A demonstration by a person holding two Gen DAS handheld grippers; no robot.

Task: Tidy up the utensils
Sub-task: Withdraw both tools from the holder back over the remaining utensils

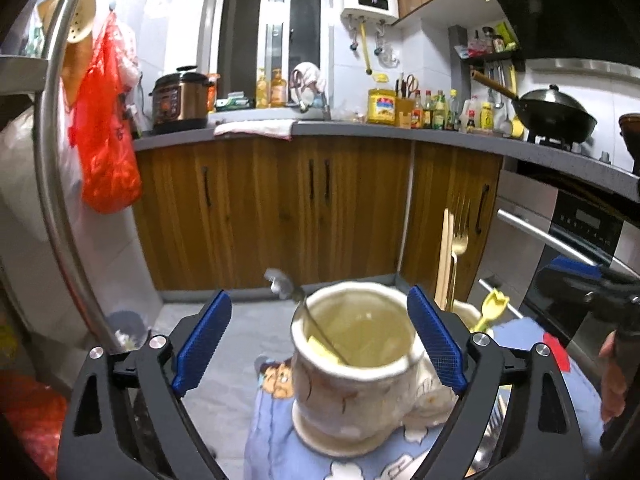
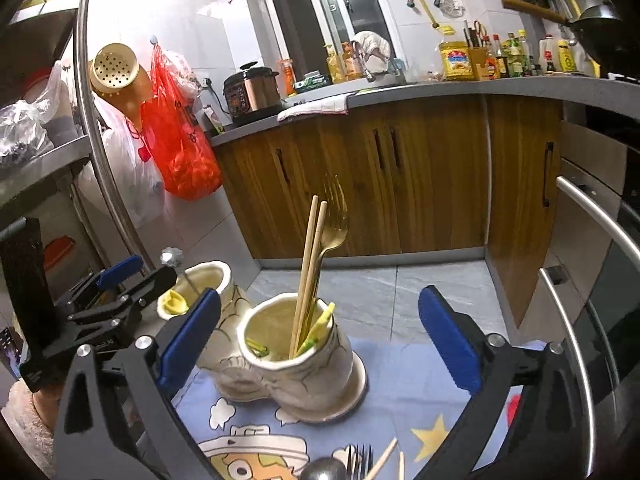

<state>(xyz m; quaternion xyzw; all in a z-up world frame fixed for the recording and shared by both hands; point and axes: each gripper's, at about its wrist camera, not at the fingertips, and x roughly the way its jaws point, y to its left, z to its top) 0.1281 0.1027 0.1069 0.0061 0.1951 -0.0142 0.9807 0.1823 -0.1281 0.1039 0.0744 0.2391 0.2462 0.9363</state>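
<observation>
At the far left a steel rack post and a red plastic bag are seen. The left gripper is held with its fingers spread wide around the left cream holder, touching nothing; a metal spoon leans inside that holder. Just beside it stands the right cream holder, in which chopsticks, a gold fork and yellow plastic pieces are kept upright. The right gripper is likewise spread and empty. Loose cutlery lies at the near edge on the cartoon-printed cloth covering the desk. Wooden cabinets and a grey counter are seen behind.
</observation>
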